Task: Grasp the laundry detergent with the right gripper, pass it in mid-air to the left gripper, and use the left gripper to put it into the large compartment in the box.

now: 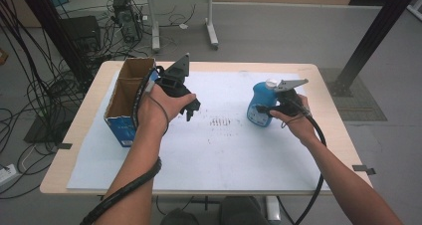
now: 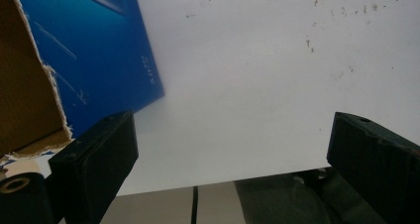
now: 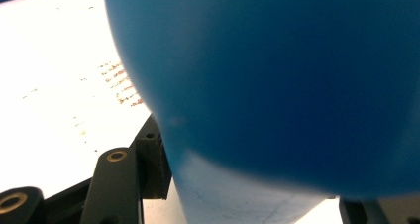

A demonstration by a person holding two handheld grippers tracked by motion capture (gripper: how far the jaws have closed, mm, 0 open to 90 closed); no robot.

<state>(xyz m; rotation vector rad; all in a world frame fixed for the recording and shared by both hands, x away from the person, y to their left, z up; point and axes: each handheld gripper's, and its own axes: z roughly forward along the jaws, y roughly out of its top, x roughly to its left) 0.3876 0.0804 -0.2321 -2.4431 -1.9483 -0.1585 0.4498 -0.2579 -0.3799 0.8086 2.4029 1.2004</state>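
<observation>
Between the right claw's [image 1: 271, 110] jaws sits the blue bottle [image 1: 261, 104], gripped.

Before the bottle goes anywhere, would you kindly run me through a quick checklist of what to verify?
1. Right gripper closed on the bottle: ok, jaws flank its body.
2. Bottle cap on: ok.
3. Bottle clear of the sheet: cannot tell.
4. Left gripper open, holding nothing: ok.
5. Box open on top: ok; contents: cannot tell.
6. Path from bottle to box: not ok, the left gripper is between them.
</observation>
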